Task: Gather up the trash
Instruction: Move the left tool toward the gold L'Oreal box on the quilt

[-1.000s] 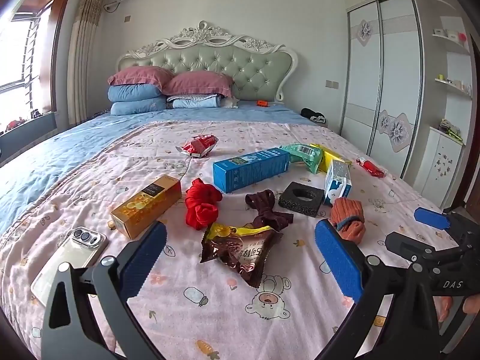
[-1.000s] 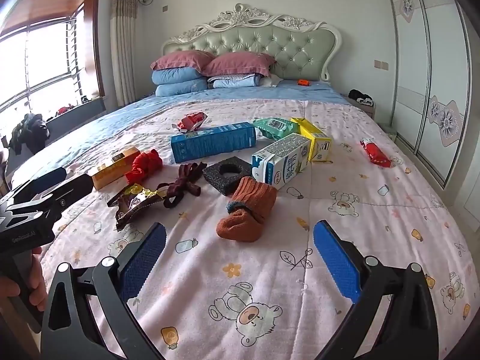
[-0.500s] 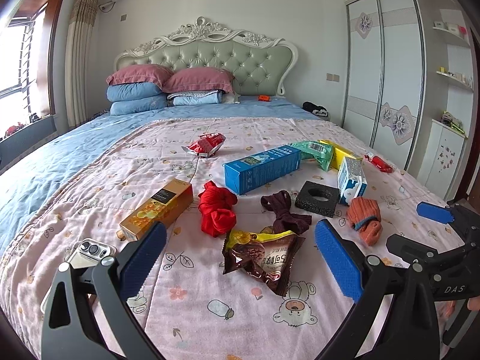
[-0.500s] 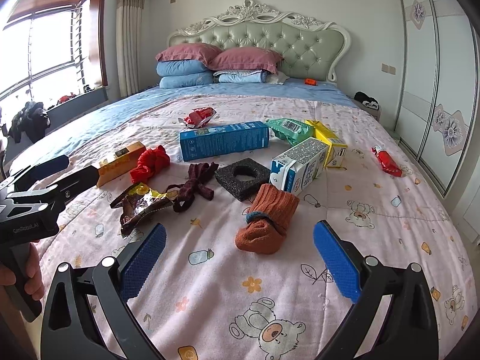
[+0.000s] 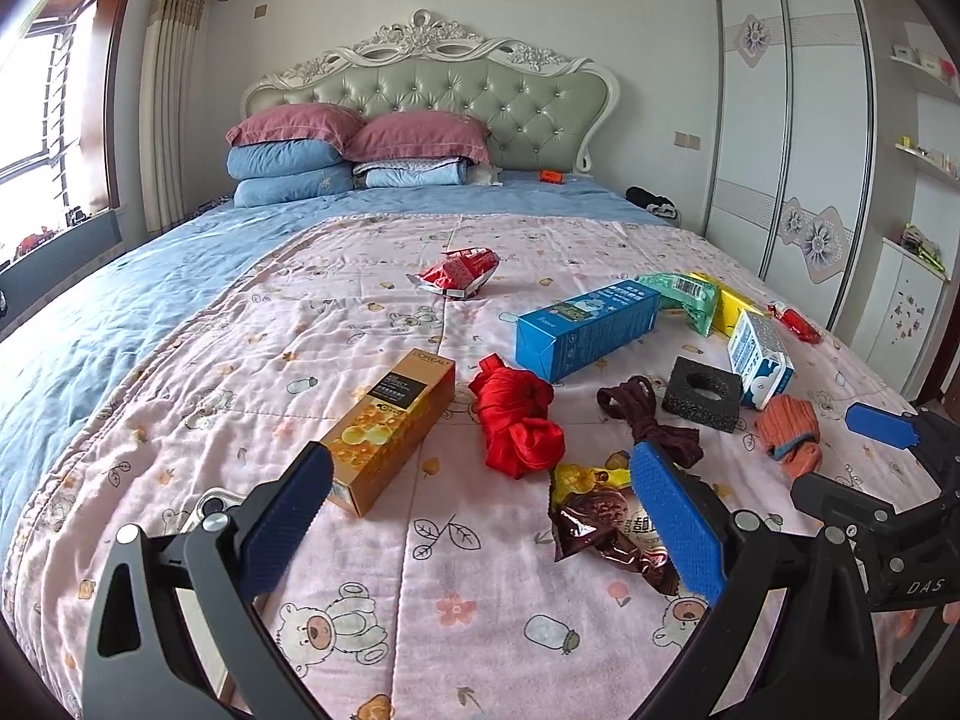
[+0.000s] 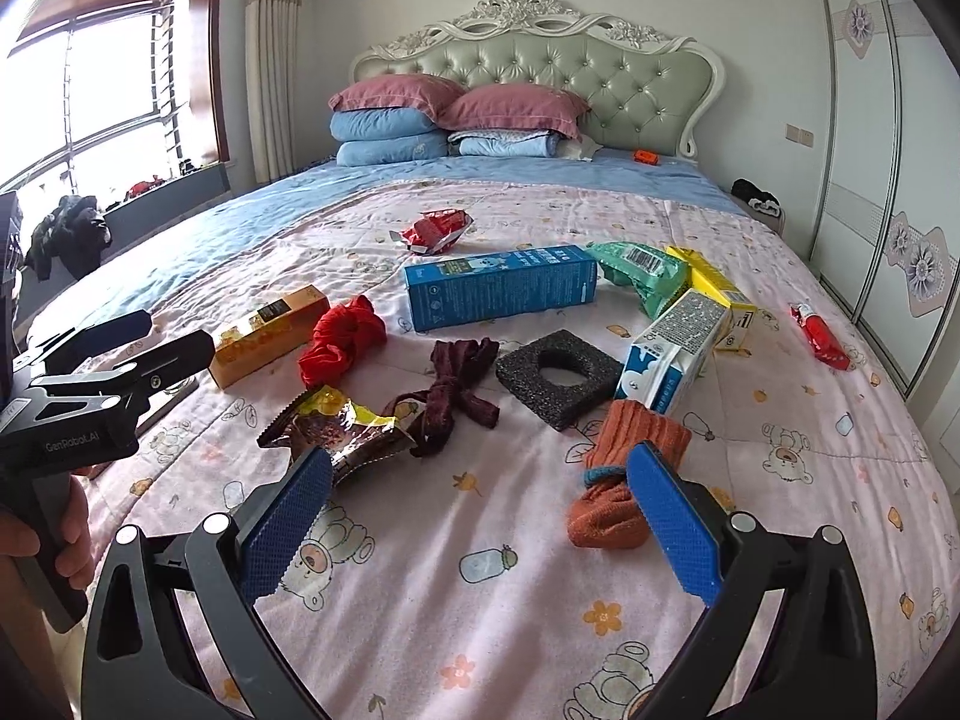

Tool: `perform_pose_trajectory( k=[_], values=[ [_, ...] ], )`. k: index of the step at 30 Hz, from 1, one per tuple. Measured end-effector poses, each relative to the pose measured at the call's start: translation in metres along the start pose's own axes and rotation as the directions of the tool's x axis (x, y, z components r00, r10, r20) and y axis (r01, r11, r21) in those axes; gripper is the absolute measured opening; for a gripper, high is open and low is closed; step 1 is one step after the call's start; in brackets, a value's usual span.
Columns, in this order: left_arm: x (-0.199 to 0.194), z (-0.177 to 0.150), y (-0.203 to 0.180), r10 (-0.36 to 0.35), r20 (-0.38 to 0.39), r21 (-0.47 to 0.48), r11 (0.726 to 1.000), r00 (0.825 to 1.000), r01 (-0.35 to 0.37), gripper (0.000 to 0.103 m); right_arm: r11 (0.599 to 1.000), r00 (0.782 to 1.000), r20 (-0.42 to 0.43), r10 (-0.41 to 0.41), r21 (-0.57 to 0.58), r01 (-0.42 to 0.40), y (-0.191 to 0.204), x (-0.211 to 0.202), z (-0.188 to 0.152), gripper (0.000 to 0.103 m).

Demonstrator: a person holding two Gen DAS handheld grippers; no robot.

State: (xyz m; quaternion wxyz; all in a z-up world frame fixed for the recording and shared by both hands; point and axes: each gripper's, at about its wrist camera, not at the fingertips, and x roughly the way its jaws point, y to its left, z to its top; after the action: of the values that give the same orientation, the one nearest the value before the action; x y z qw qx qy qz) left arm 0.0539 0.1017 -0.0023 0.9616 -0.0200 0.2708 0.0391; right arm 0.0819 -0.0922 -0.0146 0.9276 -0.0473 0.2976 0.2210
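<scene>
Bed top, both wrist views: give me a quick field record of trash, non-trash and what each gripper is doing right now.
surface: pink quilt
wrappers: brown snack bag; red wrapper; green packet; small red packet
boxes: gold box; blue box; milk carton; yellow box
foam: black foam square
cloth: red cloth; maroon tie; orange sock
phone: by gold box, mostly hidden
left gripper: jaws open, empty
right gripper: jaws open, empty
</scene>
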Motion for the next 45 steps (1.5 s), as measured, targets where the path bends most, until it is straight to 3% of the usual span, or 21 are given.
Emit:
perform_pose_trajectory(
  k=[11,45],
  values=[
    [0.002,0.006,0.017,0.013,-0.002,-0.019,1.0,1.0,-0.013,0.099,0.999,0.999,0.01,0.033,-0.009,-0.033,0.013,0.007,0.012,0.095],
    [0.013,0.012,0.004,0.027,-0.008,0.041,0.999,1.0,-0.027,0.099,1.0,1.0,0.0,0.025,-0.002,-0.025,0.009,0.014,0.02,0.095]
  ],
)
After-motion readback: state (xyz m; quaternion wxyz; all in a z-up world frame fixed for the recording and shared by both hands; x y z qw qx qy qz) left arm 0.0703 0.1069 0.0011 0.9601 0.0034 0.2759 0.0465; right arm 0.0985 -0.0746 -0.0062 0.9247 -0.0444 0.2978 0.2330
